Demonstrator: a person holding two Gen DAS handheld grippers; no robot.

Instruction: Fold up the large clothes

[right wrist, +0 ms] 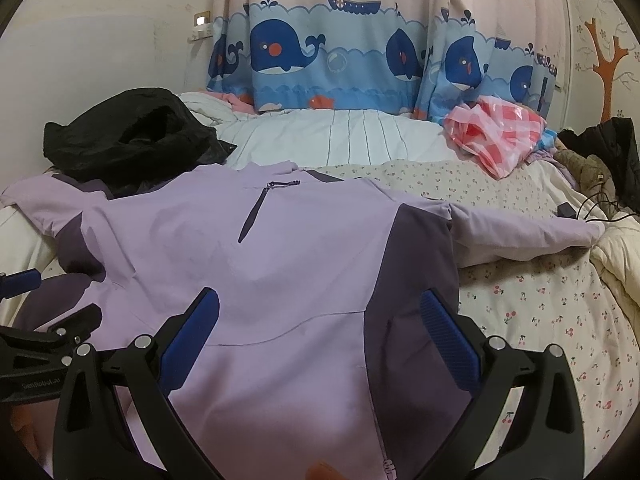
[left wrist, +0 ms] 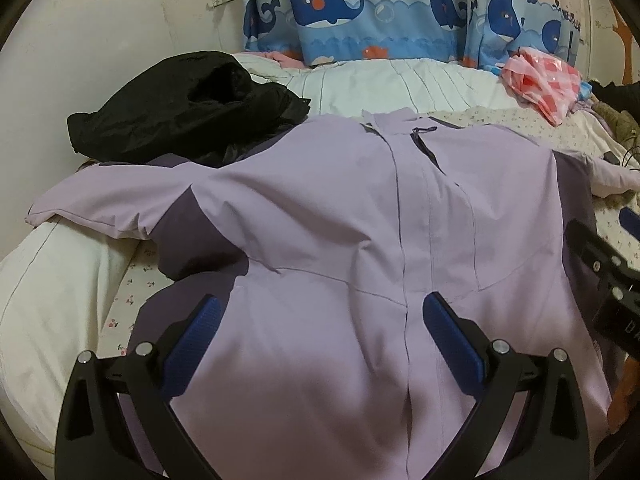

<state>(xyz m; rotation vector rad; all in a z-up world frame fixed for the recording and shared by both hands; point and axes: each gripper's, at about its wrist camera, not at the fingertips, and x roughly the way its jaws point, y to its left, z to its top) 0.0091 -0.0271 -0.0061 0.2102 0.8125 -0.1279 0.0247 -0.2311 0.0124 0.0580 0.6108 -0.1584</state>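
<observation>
Both the left tool (left wrist: 322, 314) and right tool (right wrist: 320, 310) hung wide open and empty over the lilac jacket (left wrist: 340, 208), which looked soft, slippery, best grabbed by the hem corners at frame bottom.

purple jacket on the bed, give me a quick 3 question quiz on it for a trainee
1. True or false: the purple jacket lies spread out front-up on the bed, sleeves out to both sides.
2. Multiple choice: what lies on the jacket's shoulder, on the left in both views? A) pink checked bag B) black coat C) whale curtain
3. Fill in: both the left tongs and the right tongs are ____ above the lower part of the jacket.

Key
1. True.
2. B: the black coat overlaps that shoulder; the pink checked bag lies apart, far right, and the whale curtain hangs behind the bed.
3. Open, gripping nothing.
</observation>
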